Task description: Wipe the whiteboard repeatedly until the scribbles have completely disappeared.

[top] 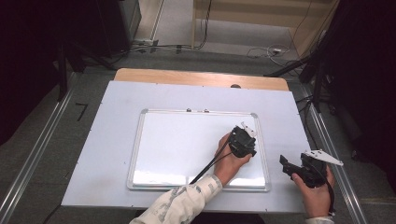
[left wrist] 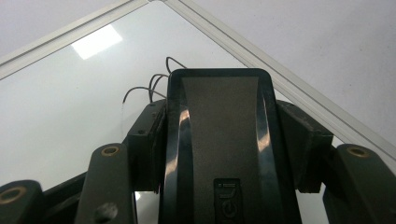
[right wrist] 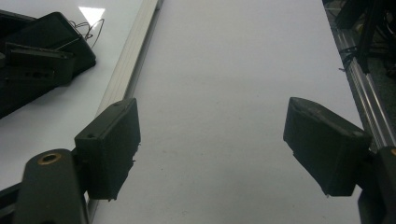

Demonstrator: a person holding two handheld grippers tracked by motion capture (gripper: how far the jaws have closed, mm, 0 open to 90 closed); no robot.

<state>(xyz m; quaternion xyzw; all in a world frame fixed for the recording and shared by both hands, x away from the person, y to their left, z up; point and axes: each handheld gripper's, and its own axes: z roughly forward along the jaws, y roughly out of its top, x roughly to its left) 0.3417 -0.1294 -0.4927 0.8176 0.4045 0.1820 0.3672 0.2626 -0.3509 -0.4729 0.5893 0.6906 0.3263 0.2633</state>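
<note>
Grey carpet (top: 56, 140), wooden cabinet (top: 261, 11), floor cables (top: 266, 50)

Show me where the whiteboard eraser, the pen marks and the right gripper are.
whiteboard eraser (left wrist: 219, 140), left gripper view, its grey top face.
pen marks (left wrist: 140, 88), left gripper view, a thin curved line.
right gripper (right wrist: 212, 149), right gripper view, midway between its open jaws.

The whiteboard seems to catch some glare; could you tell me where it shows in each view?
High view: a bright band along the near edge of the whiteboard. Left gripper view: one sharp bright patch on the board beyond the eraser that the left gripper clamps. Right gripper view: a small patch at the top left.
</note>
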